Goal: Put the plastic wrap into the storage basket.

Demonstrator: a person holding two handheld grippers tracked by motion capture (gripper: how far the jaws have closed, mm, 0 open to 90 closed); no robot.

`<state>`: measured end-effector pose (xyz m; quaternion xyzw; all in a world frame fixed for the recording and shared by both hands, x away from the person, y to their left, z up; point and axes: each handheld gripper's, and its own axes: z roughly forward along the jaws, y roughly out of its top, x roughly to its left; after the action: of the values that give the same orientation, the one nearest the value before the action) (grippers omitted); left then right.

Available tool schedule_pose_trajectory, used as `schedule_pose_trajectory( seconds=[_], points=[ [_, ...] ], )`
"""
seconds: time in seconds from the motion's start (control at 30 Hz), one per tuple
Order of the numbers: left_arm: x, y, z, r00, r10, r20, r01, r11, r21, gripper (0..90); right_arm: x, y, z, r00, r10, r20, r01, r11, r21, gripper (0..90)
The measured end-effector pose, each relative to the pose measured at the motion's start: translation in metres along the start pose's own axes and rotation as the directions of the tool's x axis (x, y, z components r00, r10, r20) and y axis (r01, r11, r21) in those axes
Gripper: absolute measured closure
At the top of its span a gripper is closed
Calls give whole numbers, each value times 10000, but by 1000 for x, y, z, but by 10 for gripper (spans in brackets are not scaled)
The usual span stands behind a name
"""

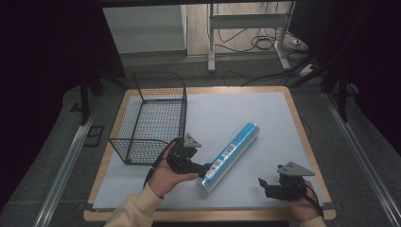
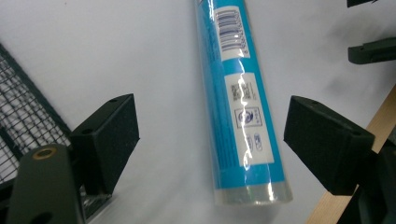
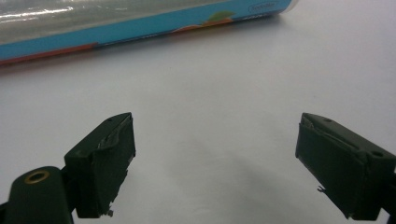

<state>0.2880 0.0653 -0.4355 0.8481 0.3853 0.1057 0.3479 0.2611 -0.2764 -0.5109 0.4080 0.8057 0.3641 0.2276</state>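
Observation:
A long blue roll in clear wrap (image 1: 231, 155) lies slantwise on the white mat, its near end toward the person. My left gripper (image 1: 204, 169) stands open at that near end, and in the left gripper view the roll (image 2: 241, 107) lies between the two spread jaws, touching neither. My right gripper (image 1: 263, 185) is open near the mat's front right corner, apart from the roll. In the right gripper view the roll (image 3: 140, 21) runs across the top, well beyond the open jaws, with bare mat between them.
A black wire basket (image 1: 150, 122) stands on the left side of the mat, just left of the left hand; its mesh (image 2: 23, 121) shows beside the left jaw. The wooden table edge (image 1: 302, 125) frames the mat. Table legs and cables lie beyond.

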Motion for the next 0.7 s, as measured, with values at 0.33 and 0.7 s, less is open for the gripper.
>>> schedule_pose_trajectory(
  seconds=[0.33, 0.7],
  points=[
    [0, 13, 14, 9999, 157, 7, -157, 9994, 303, 170, -1, 0, 1, 10000, -14, 25, 14, 10000, 47, 121],
    [-2, 27, 33, 9996, 267, 59, -270, 9972, 703, 167, -2, -1, 1, 9999, 18, 156, -20, 9999, 101, 121]
  ],
)
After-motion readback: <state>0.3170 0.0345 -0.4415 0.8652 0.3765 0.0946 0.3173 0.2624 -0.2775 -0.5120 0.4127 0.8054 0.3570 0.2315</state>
